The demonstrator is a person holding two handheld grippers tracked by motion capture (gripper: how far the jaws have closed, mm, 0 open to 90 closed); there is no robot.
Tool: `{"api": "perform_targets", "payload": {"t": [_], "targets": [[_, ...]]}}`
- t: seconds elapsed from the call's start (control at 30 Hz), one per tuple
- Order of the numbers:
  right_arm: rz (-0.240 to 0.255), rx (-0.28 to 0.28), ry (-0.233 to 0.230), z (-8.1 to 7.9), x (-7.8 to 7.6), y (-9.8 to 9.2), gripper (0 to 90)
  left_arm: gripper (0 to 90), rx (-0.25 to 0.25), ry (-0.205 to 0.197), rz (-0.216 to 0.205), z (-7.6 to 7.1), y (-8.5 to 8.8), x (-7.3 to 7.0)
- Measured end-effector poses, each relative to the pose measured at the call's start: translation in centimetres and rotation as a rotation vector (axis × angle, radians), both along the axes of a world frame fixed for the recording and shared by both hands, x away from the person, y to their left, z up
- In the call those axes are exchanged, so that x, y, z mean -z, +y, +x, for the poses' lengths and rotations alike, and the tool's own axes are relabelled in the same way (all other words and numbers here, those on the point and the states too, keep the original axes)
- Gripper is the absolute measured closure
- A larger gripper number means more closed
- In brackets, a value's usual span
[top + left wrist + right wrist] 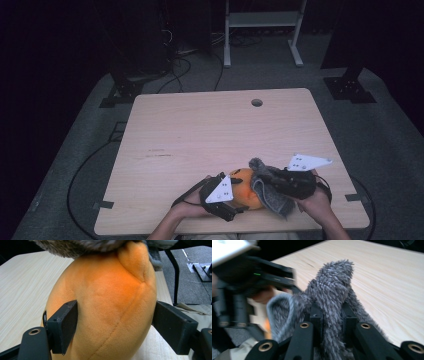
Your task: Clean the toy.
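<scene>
The left hand-held gripper (pixel 113 325) is clamped on an orange plush toy (pixel 105 305), its two black pads pressed into the soft flanks, so the toy is held upright at the near edge of the counter (pixel 200 130). The right hand-held gripper (pixel 331 315) is pinched tight on a grey fuzzy cloth (pixel 332 287), a fold of which rises between its closed jaws. In the high view the cloth (pixel 267 185) is seen draped against the right side and top of the toy (pixel 242 187), touching it (whether it is a wiping rag or a garment for the toy cannot be told). The work is judged to be midway: both things are gripped and brought together, while most of the orange surface is left uncovered by the cloth.
</scene>
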State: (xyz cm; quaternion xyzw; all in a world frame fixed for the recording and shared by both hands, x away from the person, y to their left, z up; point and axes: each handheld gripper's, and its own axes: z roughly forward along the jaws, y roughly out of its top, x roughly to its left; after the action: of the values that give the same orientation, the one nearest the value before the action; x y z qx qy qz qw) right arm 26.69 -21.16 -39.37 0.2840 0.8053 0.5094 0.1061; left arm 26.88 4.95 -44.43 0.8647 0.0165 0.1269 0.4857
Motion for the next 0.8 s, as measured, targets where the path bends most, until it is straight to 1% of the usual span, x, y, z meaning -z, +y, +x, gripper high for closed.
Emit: {"api": "perform_targets", "payload": {"t": [0.07,0.1,0.17,0.2,0.27,0.4,0.5,0.57,0.6,0.67,0.7,0.73,0.77,0.8], "targets": [[-0.026,-0.004,-0.013,-0.1,0.0,0.5,75.4,21.4,-0.002,0.0,-0.002,0.0,0.1,0.0],[-0.028,-0.003,-0.014,0.0,0.1,0.5,75.4,21.4,-0.002,-0.004,0.001,0.0,0.2,0.0],[-0.025,0.016,0.004,0.5,0.6,-0.1,75.3,21.8,-0.002,-0.011,0.003,0.0,0.2,-0.1],[-0.02,0.033,0.016,0.8,0.9,-0.6,75.4,22.0,-0.003,-0.012,0.005,0.1,0.3,-0.1],[-0.004,0.059,0.045,1.2,1.4,-1.5,75.4,22.5,-0.003,-0.006,0.004,0.3,0.4,-0.2],[0.006,0.088,0.072,1.6,2.1,-2.7,75.4,23.0,-0.016,0.006,0.005,0.7,0.8,-0.2],[-0.006,0.109,0.073,1.8,2.1,-3.1,75.4,23.0,-0.033,0.016,0.003,0.9,1.1,-0.2],[0.009,0.12,0.078,1.7,2.0,-3.2,75.3,23.0,-0.04,0.027,-0.001,1.1,1.3,-0.2],[0.019,0.12,0.072,1.6,1.9,-3.2,75.4,23.0,-0.05,0.036,-0.007,1.2,1.5,-0.1],[0.04,0.099,0.055,1.2,1.4,-2.9,75.4,23.0,-0.064,0.055,-0.024,1.4,1.7,-0.1],[0.049,0.091,0.052,1.2,1.3,-2.7,75.3,23.0,-0.073,0.073,-0.033,1.6,1.9,0.0],[0.047,0.079,0.05,1.1,1.2,-2.4,75.3,23.0,-0.075,0.076,-0.033,1.7,2.0,-0.1],[0.04,0.078,0.05,1.1,1.3,-2.3,75.3,23.0,-0.08,0.085,-0.041,1.8,2.0,0.0],[0.035,0.079,0.054,1.2,1.5,-2.3,75.3,23.0,-0.084,0.085,-0.039,1.8,2.1,0.0]]}}
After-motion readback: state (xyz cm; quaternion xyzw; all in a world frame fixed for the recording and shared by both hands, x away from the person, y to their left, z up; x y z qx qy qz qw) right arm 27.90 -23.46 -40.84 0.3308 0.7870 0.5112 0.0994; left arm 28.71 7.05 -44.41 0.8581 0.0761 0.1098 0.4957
